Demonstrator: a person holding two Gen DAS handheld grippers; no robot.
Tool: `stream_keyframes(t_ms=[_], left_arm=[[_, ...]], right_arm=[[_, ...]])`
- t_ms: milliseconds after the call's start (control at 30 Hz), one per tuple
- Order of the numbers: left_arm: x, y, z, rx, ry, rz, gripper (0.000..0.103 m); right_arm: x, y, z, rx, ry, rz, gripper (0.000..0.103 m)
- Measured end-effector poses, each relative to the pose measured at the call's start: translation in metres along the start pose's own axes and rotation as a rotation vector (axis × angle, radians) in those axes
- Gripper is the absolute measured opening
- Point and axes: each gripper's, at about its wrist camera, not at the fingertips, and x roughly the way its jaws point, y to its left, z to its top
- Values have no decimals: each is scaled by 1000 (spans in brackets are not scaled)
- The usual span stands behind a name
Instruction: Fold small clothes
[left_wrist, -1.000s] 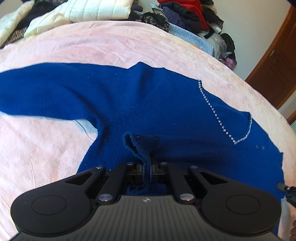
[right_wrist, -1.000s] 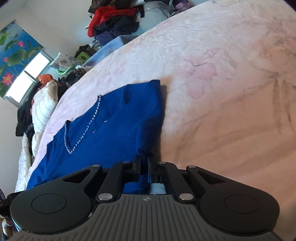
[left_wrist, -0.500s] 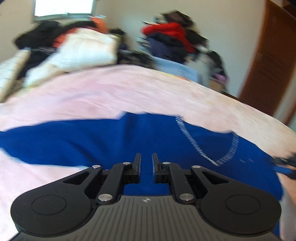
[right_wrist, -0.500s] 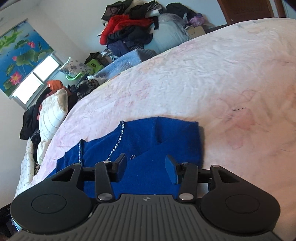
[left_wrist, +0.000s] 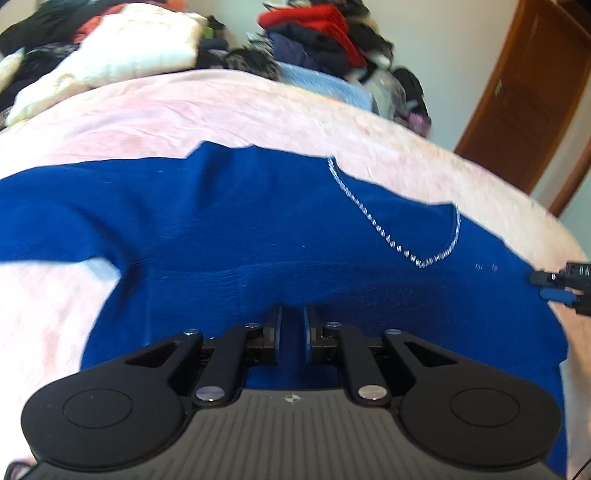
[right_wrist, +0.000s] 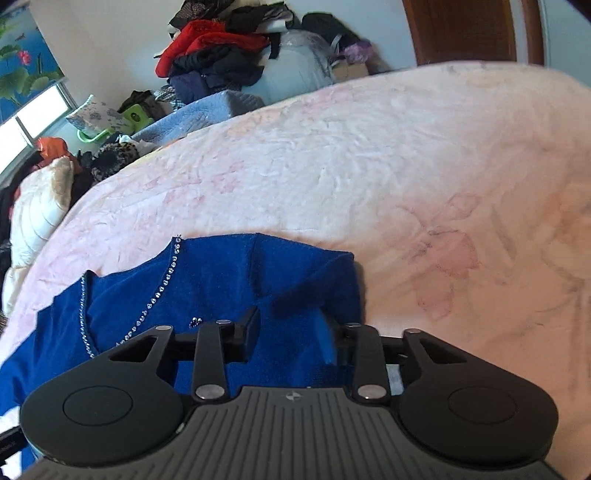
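Left wrist view, blurred, shows my left tongs (left_wrist: 292, 334) slightly apart over the blue sweater (left_wrist: 229, 229), my right tongs (right_wrist: 291, 334) wide apart, its far sleeve cut off at 9 o'clock.

Bright daylight from the window (right_wrist: 33, 110), fisheye-bent edges, motion blur (mostly the left view).

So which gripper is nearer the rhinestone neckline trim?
Right. The right gripper, jaws open, hovers just beside the rhinestone neckline trim on the blue sweater. The left gripper sits back at the hem, with a stretch of sweater between.
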Motion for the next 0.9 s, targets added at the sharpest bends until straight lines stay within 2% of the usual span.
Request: stream_keyframes(t_ms=[33,100,167,233,333,400,500,567,600,667,800,900], left_arm=[[-12,6,-2,-23,-26,-11,12],[-34,24,-10,-86,-81,-19,18],[-51,49,-12,-189,-127,14,43],[-70,85,-12,-350,-188,65,61],[-99,151,-5,-624,-307,153,64],[-114,202,-2,-837,-390,191,64],[-124,278,-1,-1155,-495,249,64],[-125,317,1,-1302,-534,308,64],[-123,335,3,-1338,-531,333,64],[-115,362,5,-1393,-472,378,63],[-95,386,2,-1400,-389,312,62],[-85,393,6,-1374,-404,319,62]], right_arm=[[-12,12,-7,-50,-42,1,52],[-34,33,-24,-131,-99,89,73],[-43,50,-41,-214,-95,163,76],[-40,62,-55,-283,-56,163,76],[-20,61,-70,-285,35,128,76],[-21,57,-82,-297,-24,152,89],[-21,66,-102,-377,-79,152,100],[-18,77,-107,-441,-68,107,102],[-16,79,-107,-455,-64,97,102],[-16,77,-106,-449,-63,109,101],[-18,71,-103,-408,-73,146,101],[-17,71,-103,-407,-73,146,101]])
